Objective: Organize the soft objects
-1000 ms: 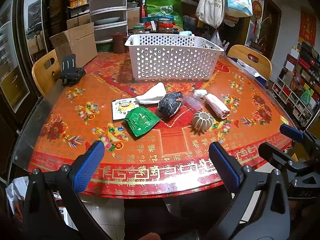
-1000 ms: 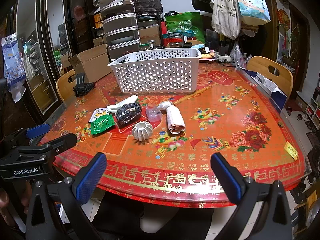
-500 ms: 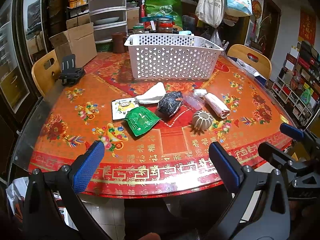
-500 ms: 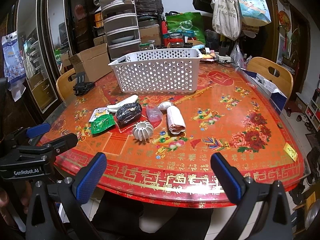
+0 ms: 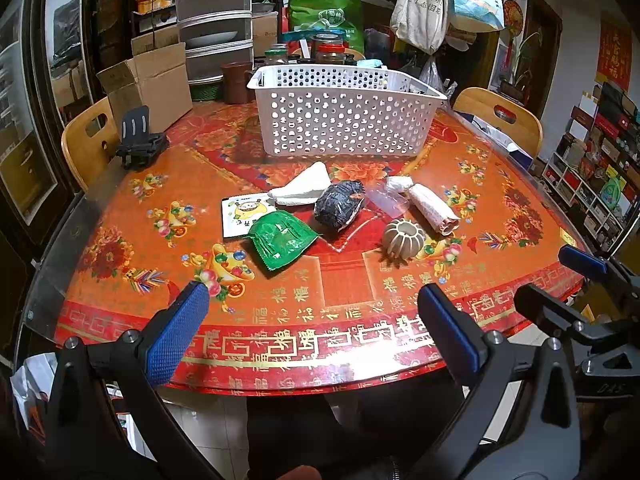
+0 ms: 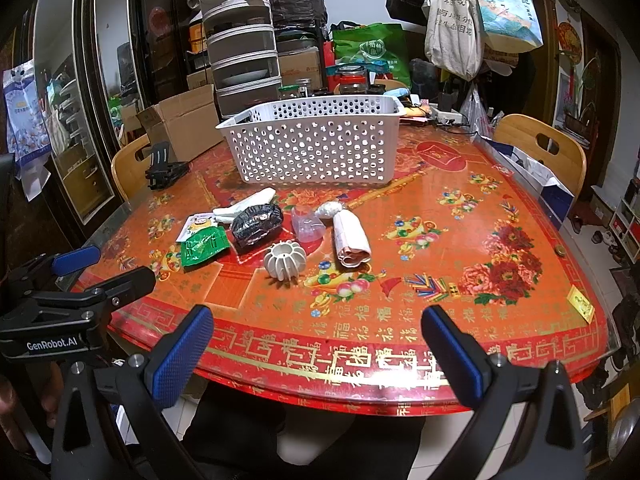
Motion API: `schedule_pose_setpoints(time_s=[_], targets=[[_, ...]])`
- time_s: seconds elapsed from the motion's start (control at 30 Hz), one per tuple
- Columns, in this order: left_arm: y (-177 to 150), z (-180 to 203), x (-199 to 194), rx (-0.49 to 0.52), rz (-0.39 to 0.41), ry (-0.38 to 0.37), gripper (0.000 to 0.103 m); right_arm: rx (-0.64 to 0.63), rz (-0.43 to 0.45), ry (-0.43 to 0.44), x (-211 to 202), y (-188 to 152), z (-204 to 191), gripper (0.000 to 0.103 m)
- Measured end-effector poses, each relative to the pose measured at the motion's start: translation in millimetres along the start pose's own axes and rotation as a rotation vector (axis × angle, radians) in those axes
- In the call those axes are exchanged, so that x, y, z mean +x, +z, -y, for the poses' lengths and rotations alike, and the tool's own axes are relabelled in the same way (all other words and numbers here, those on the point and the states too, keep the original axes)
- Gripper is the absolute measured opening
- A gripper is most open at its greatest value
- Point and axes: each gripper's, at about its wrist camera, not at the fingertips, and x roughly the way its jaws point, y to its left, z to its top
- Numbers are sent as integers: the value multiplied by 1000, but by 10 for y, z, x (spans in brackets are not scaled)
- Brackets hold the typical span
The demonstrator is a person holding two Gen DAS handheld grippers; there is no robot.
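Both grippers, left gripper (image 5: 312, 320) & right gripper (image 6: 316, 334), spread wide, empty, w/ soft items (image 5: 340, 204) well ahead on table (image 5: 120, 248).

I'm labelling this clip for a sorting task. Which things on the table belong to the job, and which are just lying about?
Job: white basket; green packet; black bundle; white folded cloth; rolled cloth; ribbed white ball.

Lying about: cardboard box; black stand; jars.

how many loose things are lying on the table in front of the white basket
7, all clustered mid-table: cartoon packet, green packet, white folded cloth, black bundle, clear plastic piece, ribbed white ball, rolled paper bundle. Smaller bits could be hidden underneath.
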Motion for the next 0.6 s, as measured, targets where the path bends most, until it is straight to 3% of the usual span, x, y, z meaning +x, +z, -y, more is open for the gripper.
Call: schedule_pose_setpoints(time_s=[0.6], targets=[[15, -10, -13, 0, -5, -6, 103, -3, -8, -2, 24, -6, 2, 103]])
